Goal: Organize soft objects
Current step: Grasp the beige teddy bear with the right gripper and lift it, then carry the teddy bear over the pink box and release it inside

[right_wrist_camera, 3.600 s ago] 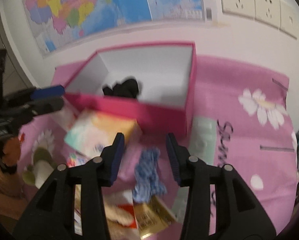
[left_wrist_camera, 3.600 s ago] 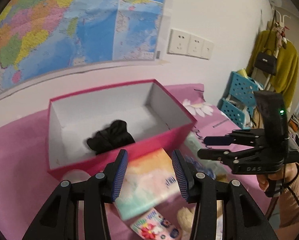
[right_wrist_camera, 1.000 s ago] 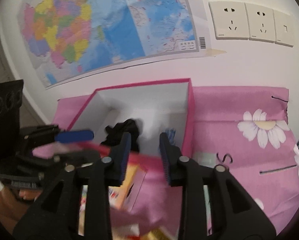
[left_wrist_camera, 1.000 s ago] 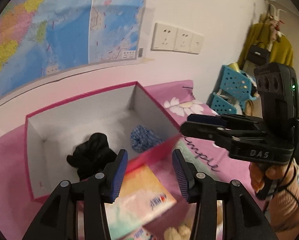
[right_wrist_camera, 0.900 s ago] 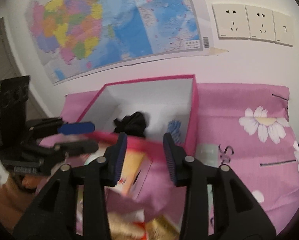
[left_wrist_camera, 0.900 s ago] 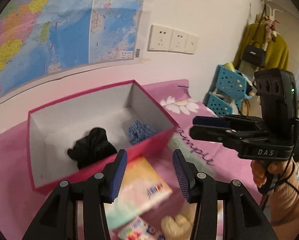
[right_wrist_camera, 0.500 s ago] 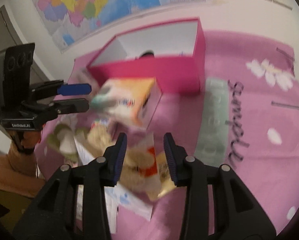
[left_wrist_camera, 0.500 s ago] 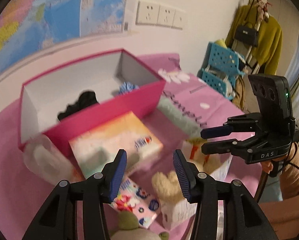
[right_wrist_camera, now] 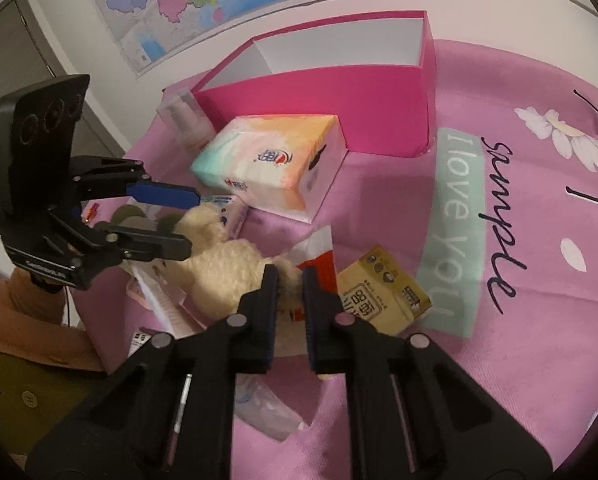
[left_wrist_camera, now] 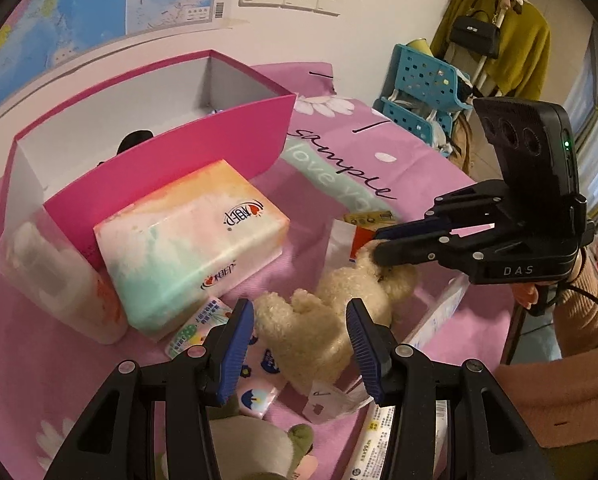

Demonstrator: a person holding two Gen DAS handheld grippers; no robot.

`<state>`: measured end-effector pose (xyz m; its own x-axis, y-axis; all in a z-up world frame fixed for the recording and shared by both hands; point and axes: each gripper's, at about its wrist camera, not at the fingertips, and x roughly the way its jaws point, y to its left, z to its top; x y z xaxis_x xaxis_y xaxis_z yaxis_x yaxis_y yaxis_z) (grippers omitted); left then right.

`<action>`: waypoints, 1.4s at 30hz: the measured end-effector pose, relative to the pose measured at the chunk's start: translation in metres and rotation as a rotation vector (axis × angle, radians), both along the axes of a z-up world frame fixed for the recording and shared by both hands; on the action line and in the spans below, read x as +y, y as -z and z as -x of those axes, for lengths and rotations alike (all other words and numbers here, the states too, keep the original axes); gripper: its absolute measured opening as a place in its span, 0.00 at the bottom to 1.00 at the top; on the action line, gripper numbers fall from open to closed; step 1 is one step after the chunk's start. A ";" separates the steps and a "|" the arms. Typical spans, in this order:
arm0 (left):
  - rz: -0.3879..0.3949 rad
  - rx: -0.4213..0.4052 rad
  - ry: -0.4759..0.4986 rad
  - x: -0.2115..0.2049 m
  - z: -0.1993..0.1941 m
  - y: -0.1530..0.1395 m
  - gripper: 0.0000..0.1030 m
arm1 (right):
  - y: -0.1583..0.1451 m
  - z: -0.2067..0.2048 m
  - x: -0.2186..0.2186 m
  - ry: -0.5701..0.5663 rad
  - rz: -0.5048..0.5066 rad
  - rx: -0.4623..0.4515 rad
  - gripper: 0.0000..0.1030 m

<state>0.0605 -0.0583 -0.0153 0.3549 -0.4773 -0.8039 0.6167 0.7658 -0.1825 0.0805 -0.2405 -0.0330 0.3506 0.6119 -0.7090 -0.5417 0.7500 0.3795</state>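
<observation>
A cream plush toy [left_wrist_camera: 323,320] lies on the pink cloth in front of the pink box [left_wrist_camera: 187,148]; it also shows in the right wrist view [right_wrist_camera: 223,268]. My right gripper [right_wrist_camera: 287,280] is shut on one end of the plush toy; it shows in the left wrist view [left_wrist_camera: 379,246]. My left gripper [left_wrist_camera: 301,340] is open, its fingers on either side of the toy's near end; it shows in the right wrist view [right_wrist_camera: 187,220]. A black soft item [left_wrist_camera: 135,140] lies inside the box.
A pastel tissue pack [left_wrist_camera: 191,236] lies against the box front. A clear wrapped roll [left_wrist_camera: 51,280] lies left of it. A yellow carton [right_wrist_camera: 383,296], small packets and papers [left_wrist_camera: 219,320] lie around the toy. A green-and-cream plush [left_wrist_camera: 259,452] sits at the near edge.
Both grippers dropped from above the box to the cream plush toy. The right gripper, open before, has closed on the toy. The left gripper stays open, now astride the toy.
</observation>
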 end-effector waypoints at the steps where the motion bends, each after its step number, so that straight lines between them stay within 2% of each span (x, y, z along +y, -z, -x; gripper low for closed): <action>1: 0.006 0.005 0.006 0.001 0.001 0.000 0.47 | -0.001 0.001 0.000 0.003 -0.005 -0.008 0.12; 5: 0.019 0.027 0.010 0.004 -0.001 0.001 0.48 | -0.010 0.003 -0.005 0.010 -0.049 -0.026 0.11; 8: 0.030 0.048 0.003 0.006 -0.002 0.003 0.53 | -0.014 0.003 -0.002 0.007 -0.048 -0.034 0.11; 17: 0.053 0.073 0.028 0.005 -0.002 0.004 0.54 | -0.016 0.004 -0.004 0.023 -0.092 -0.036 0.11; 19: 0.064 0.082 0.020 0.005 -0.005 0.004 0.52 | -0.024 0.004 -0.005 0.035 -0.114 -0.060 0.10; 22: 0.081 0.083 0.007 0.005 -0.007 0.003 0.44 | -0.037 0.003 -0.005 0.038 -0.152 -0.089 0.10; 24: 0.095 0.070 0.003 0.004 -0.007 -0.001 0.31 | -0.044 0.001 -0.004 0.035 -0.174 -0.107 0.10; 25: 0.110 0.069 0.005 0.004 -0.007 -0.003 0.29 | -0.048 -0.001 -0.003 0.036 -0.179 -0.115 0.09; 34: 0.199 0.007 -0.051 0.012 -0.022 -0.031 0.29 | -0.092 -0.023 0.006 0.029 -0.214 -0.230 0.09; 35: 0.204 -0.003 -0.053 0.013 -0.022 -0.034 0.31 | -0.097 -0.027 0.006 0.033 -0.221 -0.242 0.09; 38: 0.206 -0.027 -0.068 0.012 -0.027 -0.044 0.36 | -0.108 -0.039 0.007 0.045 -0.236 -0.266 0.09; 42: 0.185 -0.075 -0.113 0.009 -0.042 -0.056 0.37 | -0.122 -0.061 0.013 0.054 -0.259 -0.292 0.09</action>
